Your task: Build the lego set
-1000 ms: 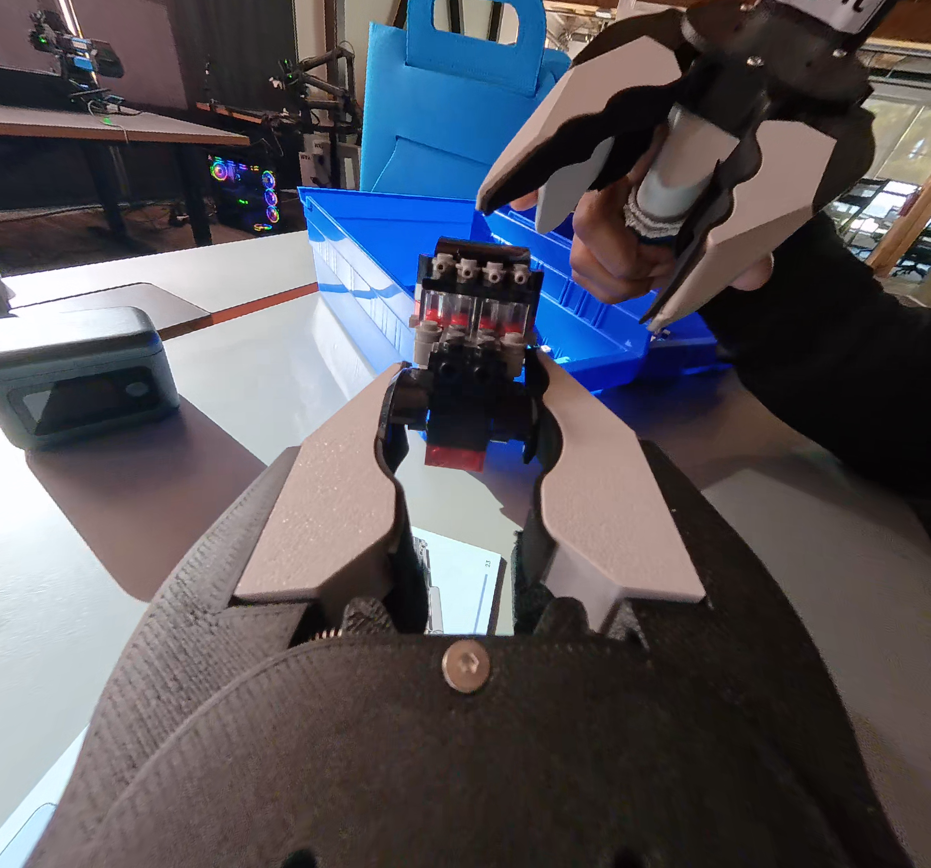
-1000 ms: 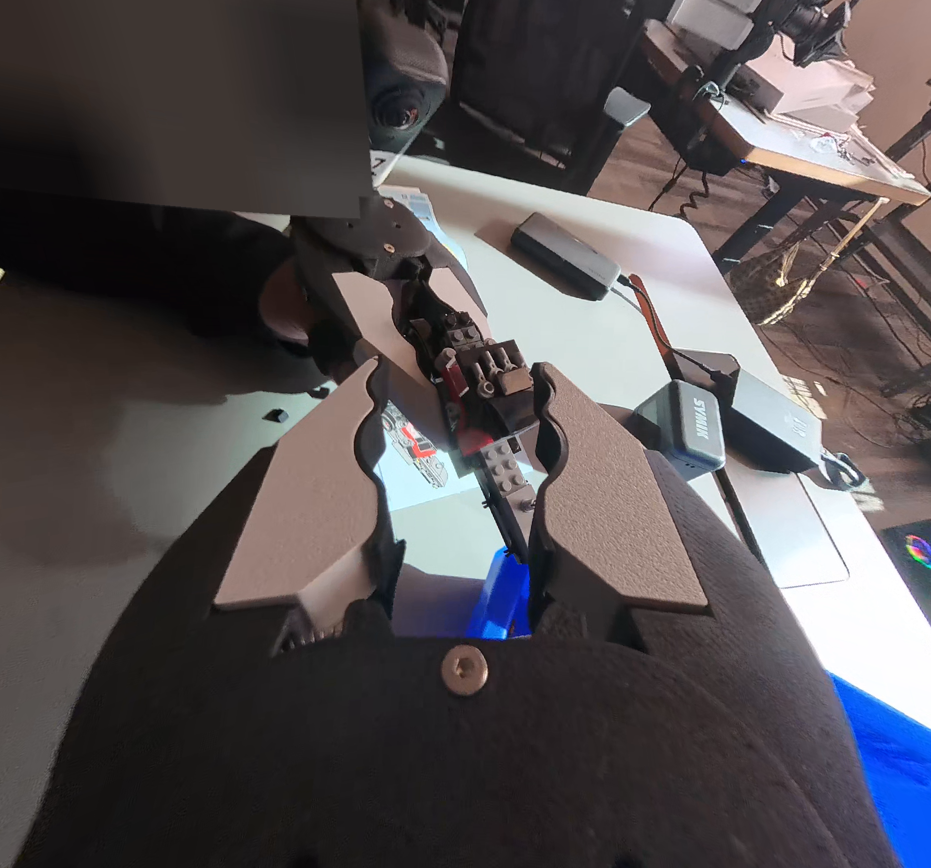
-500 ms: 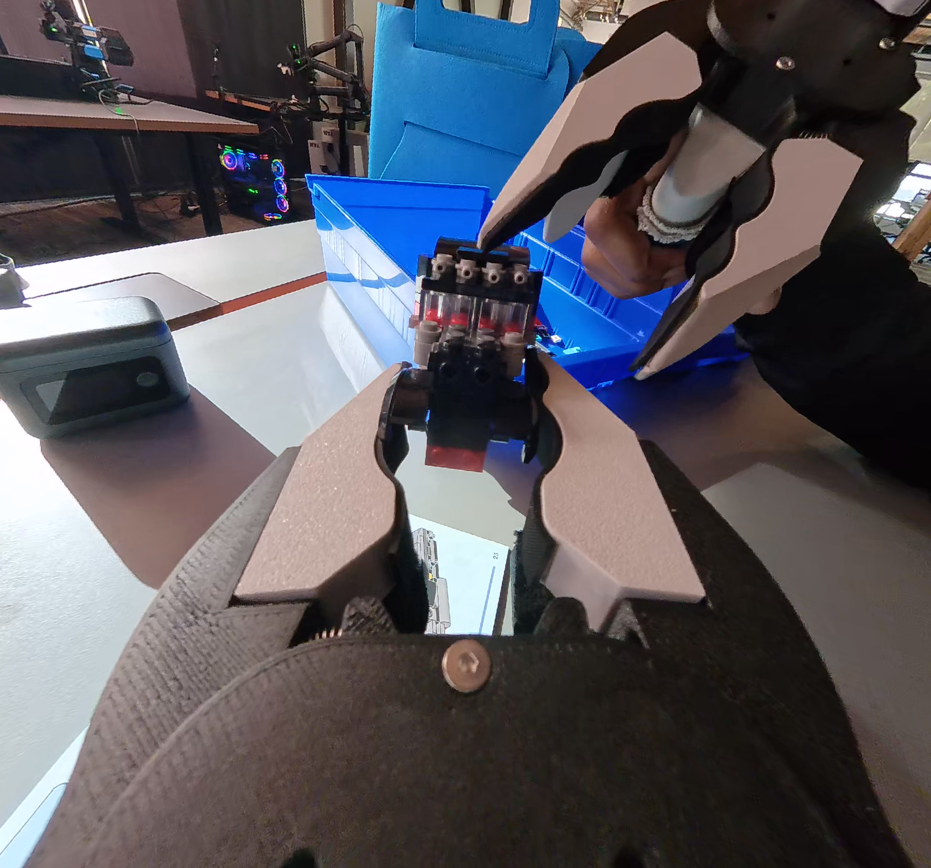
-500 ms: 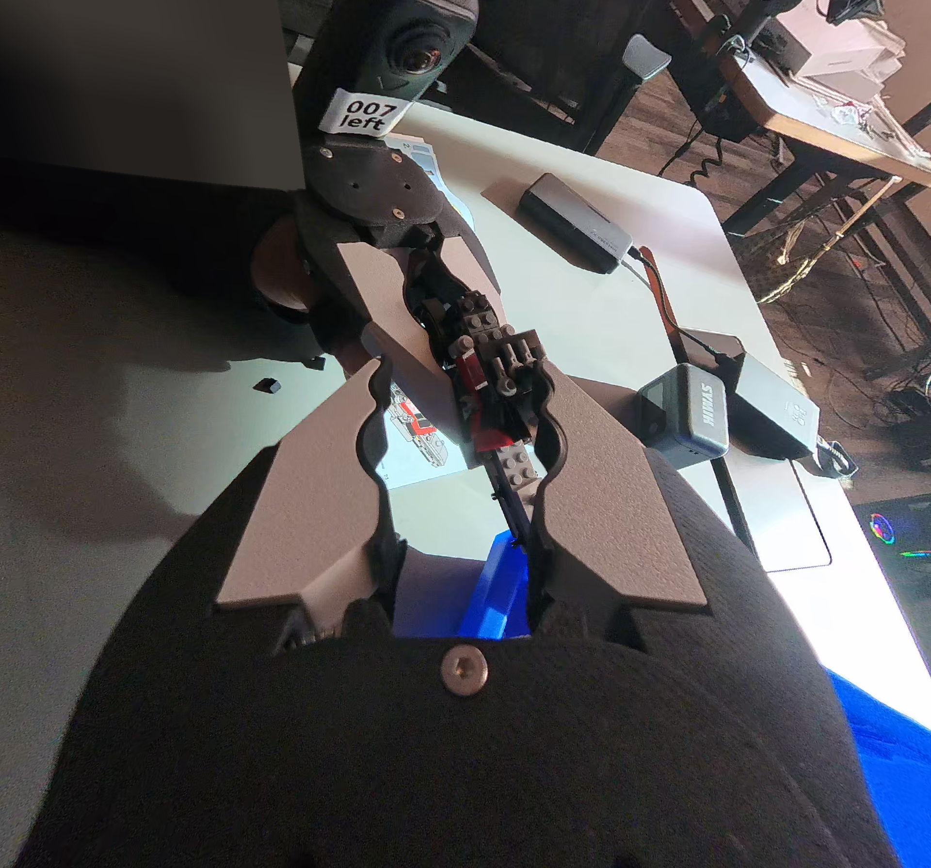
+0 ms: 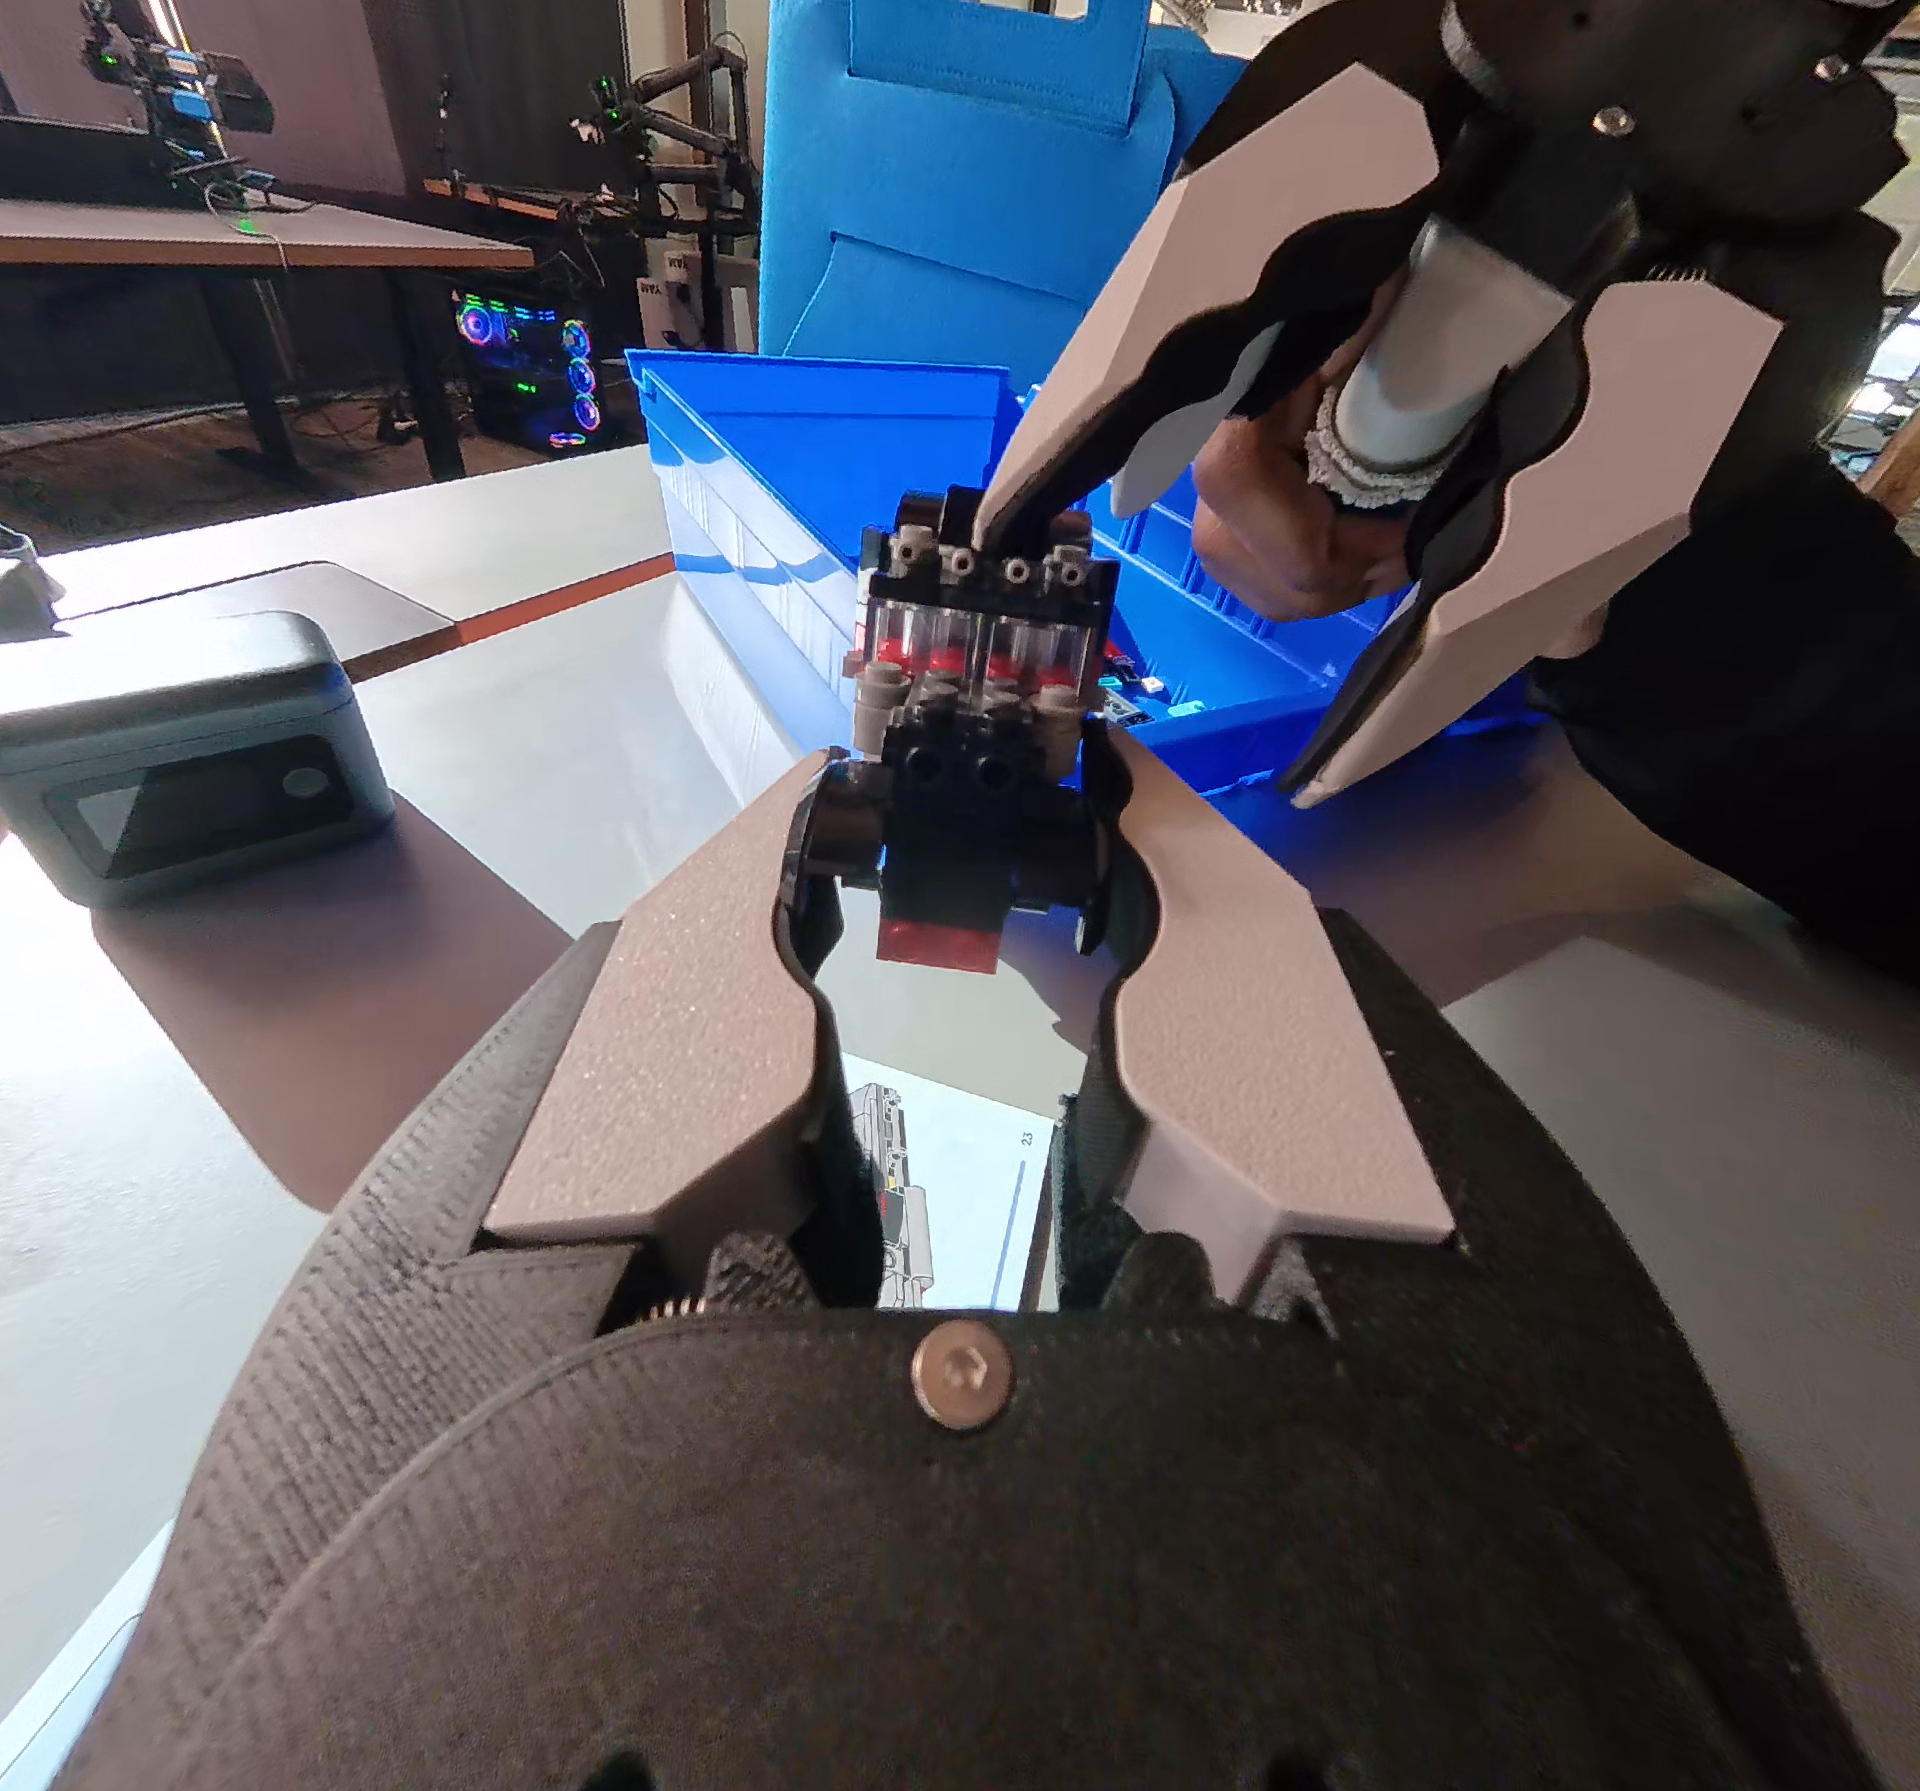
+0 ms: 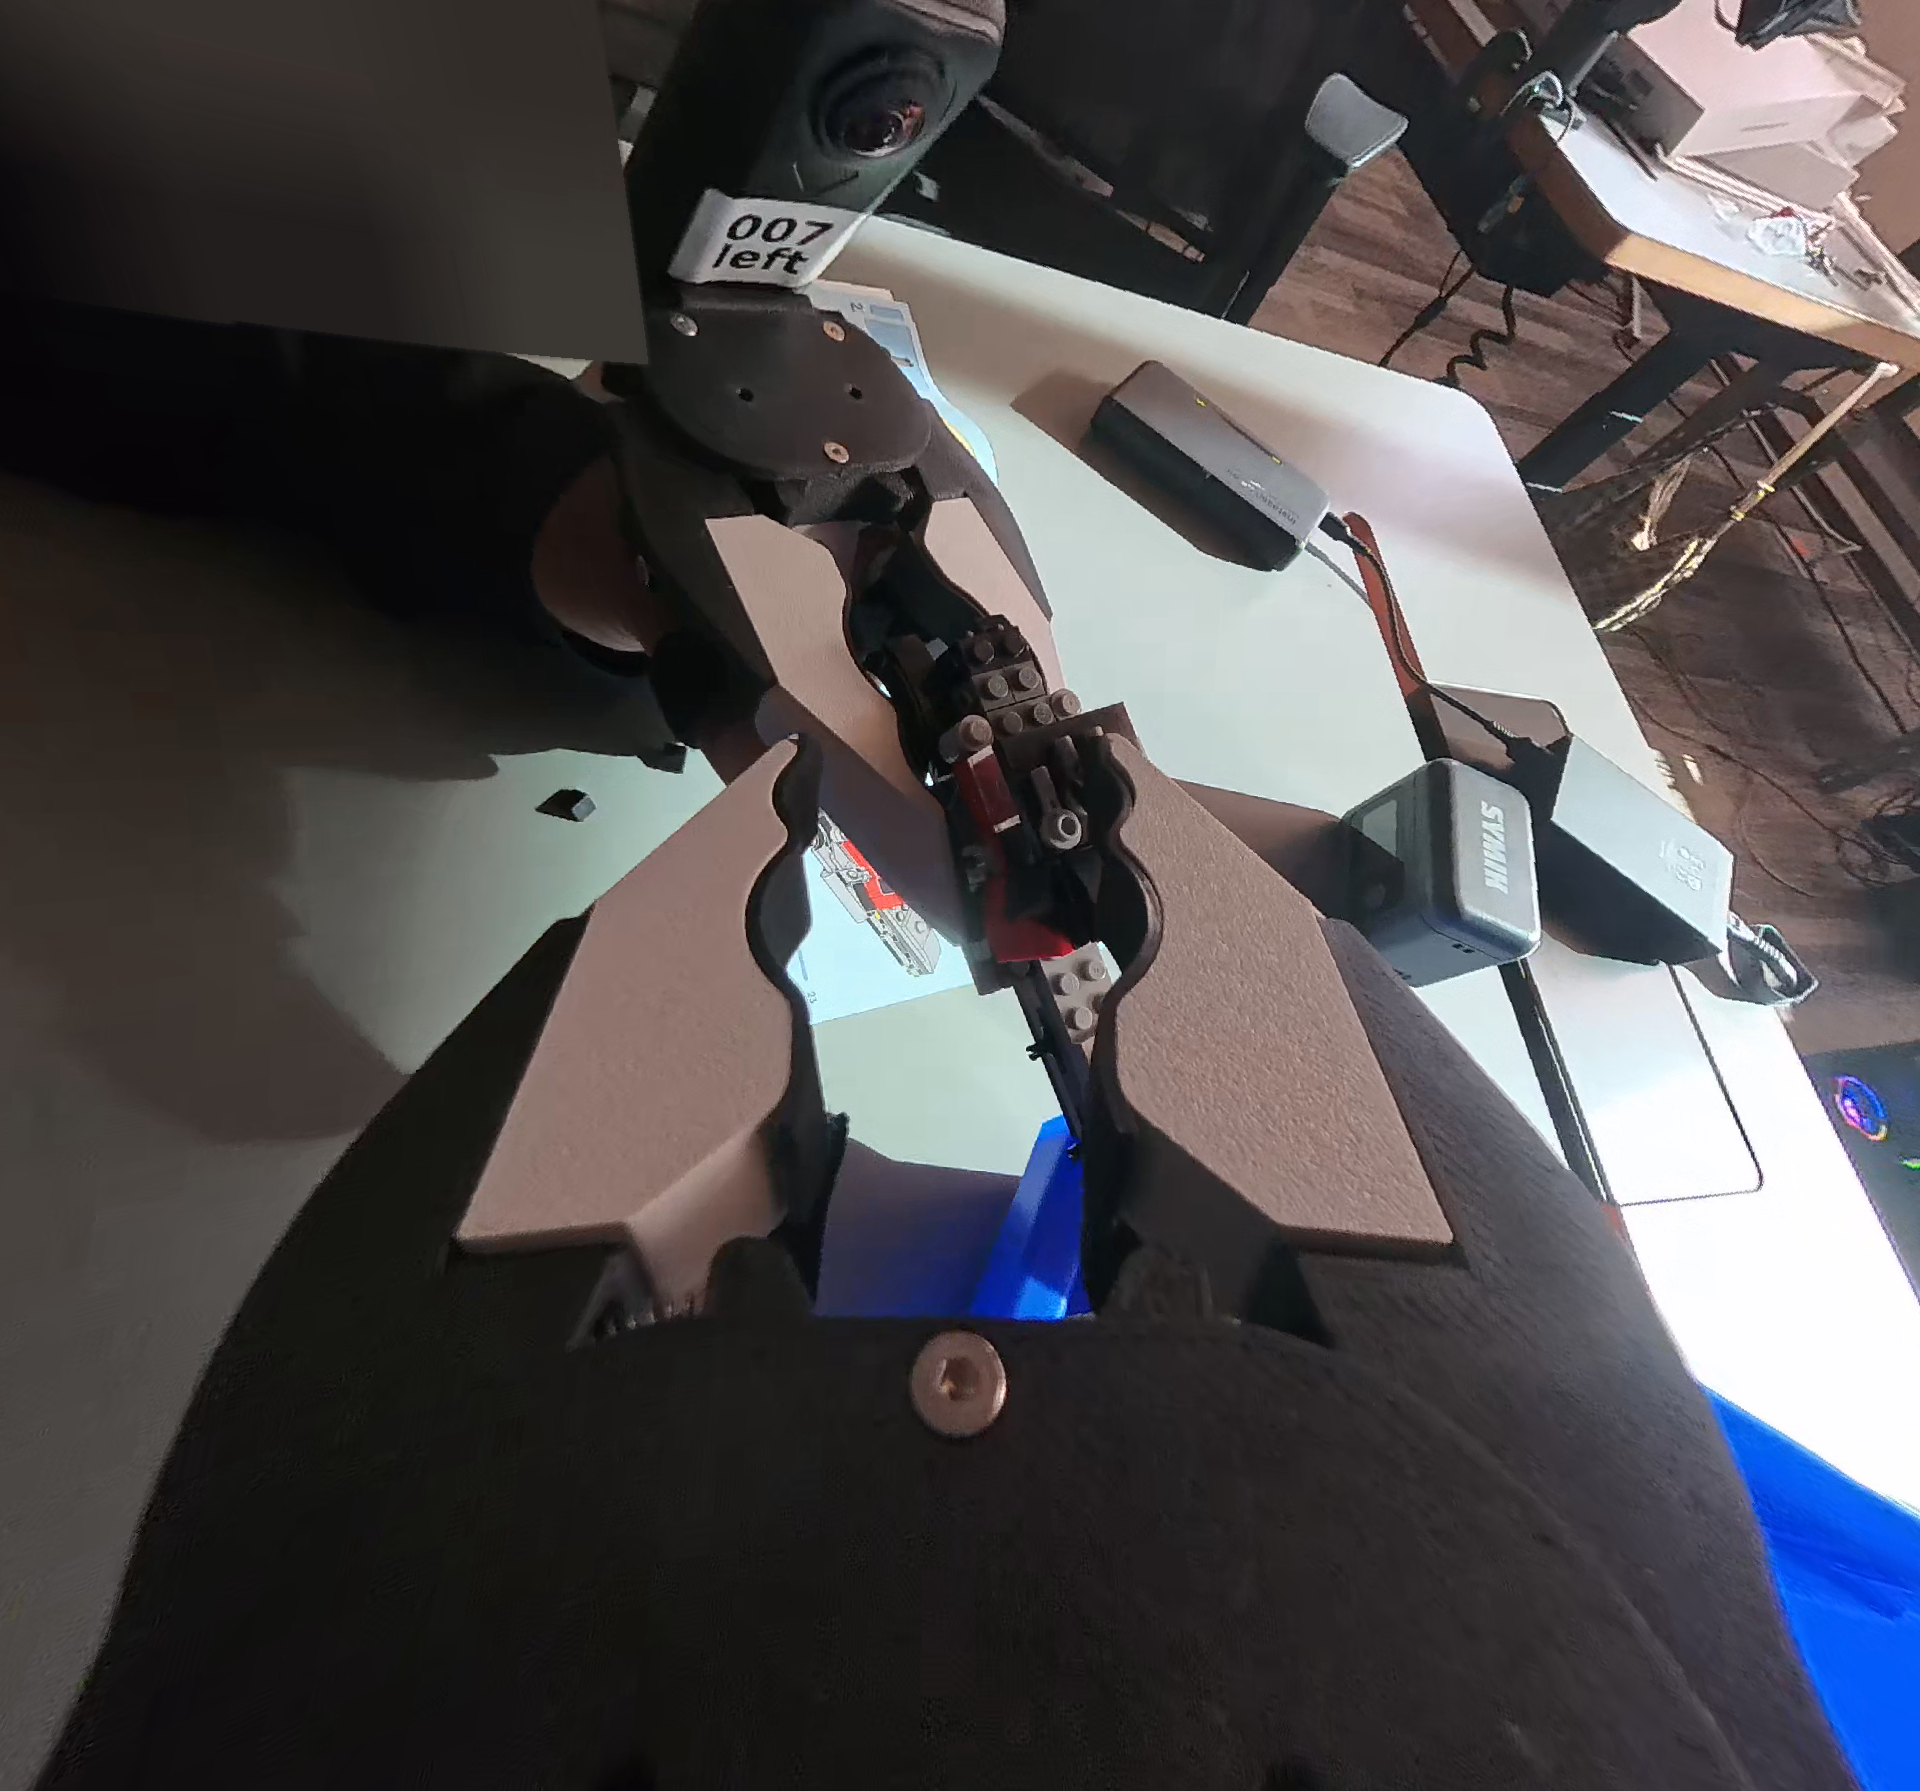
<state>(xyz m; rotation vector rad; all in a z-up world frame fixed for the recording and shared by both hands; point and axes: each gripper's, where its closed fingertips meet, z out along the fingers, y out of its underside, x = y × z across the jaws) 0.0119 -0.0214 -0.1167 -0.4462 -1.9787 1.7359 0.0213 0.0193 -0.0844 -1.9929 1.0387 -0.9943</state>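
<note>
My left gripper (image 5: 961, 806) is shut on a lego model (image 5: 977, 692), a small black vehicle with grey studs, clear bricks and red parts, held upright above the table. My right gripper (image 5: 1143, 666) is open and comes in from the upper right. One of its fingertips (image 5: 1003, 515) rests on the model's black top; the other finger hangs apart at the right. In the right wrist view, my right gripper (image 6: 951, 754) straddles the model (image 6: 1023, 806), with the left gripper (image 6: 935, 692) behind it.
A blue bin (image 5: 831, 453) with loose pieces stands behind the model, a blue felt bag (image 5: 966, 214) behind that. A grey box (image 5: 177, 754) sits at the left. The instruction booklet (image 6: 862, 910) lies below. A small black piece (image 6: 566, 803) lies on the table. The tips of one gripper are about 5 cm away from the tips of the other.
My right gripper has come down and closer to the model, and one fingertip now touches its top. The left gripper holds the model still.
</note>
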